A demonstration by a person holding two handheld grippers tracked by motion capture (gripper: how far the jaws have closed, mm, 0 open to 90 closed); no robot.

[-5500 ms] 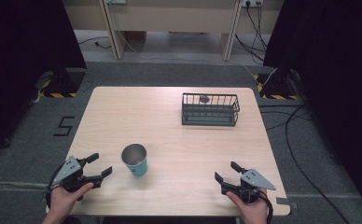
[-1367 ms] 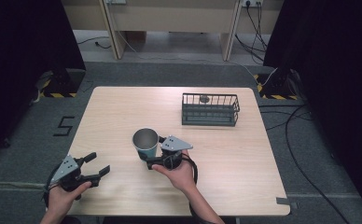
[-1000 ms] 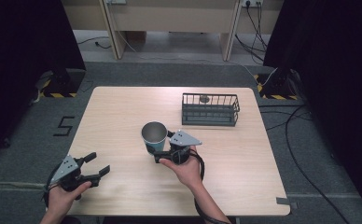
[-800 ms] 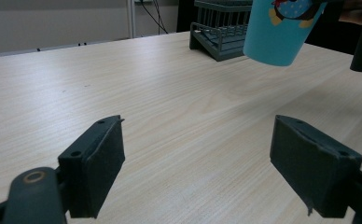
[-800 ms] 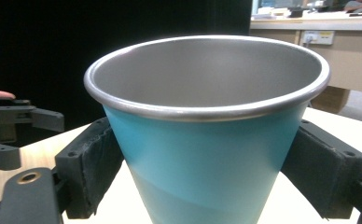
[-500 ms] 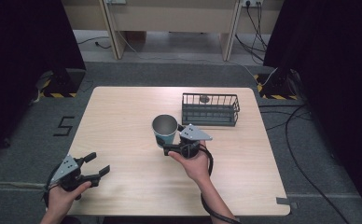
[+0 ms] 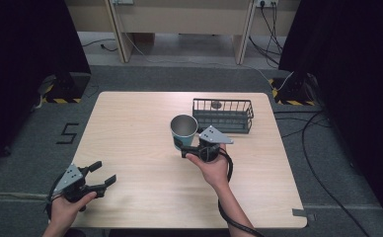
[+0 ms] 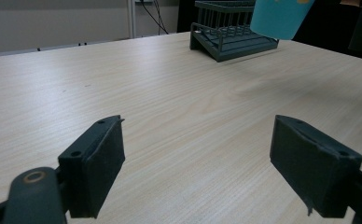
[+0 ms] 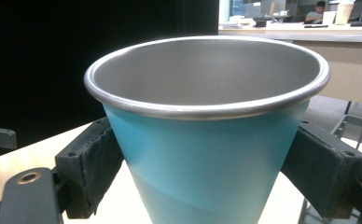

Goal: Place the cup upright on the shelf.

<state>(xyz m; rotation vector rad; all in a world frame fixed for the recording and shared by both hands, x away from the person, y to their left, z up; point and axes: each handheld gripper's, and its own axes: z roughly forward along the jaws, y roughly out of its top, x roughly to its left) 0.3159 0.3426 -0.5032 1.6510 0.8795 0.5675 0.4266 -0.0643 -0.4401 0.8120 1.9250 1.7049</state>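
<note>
High view | right gripper (image 7: 182,148) clamps cup (image 7: 183,130) | wire basket (image 7: 223,115) just beside | left gripper (image 7: 100,178) agape

On the table (image 7: 130,128) are 1 cup (image 7: 183,130), 1 wire basket (image 7: 223,115) and 2 tools

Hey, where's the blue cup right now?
In the high view the blue cup is mid-table, gripped by the right gripper, just left of the wire basket.

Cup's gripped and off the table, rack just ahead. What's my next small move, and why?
Probably carry the cup a little farther toward the rack before lowering. The right hand-held gripper clamps it upright just left of the rack, not yet over it; the left one rests open, far off.
</note>
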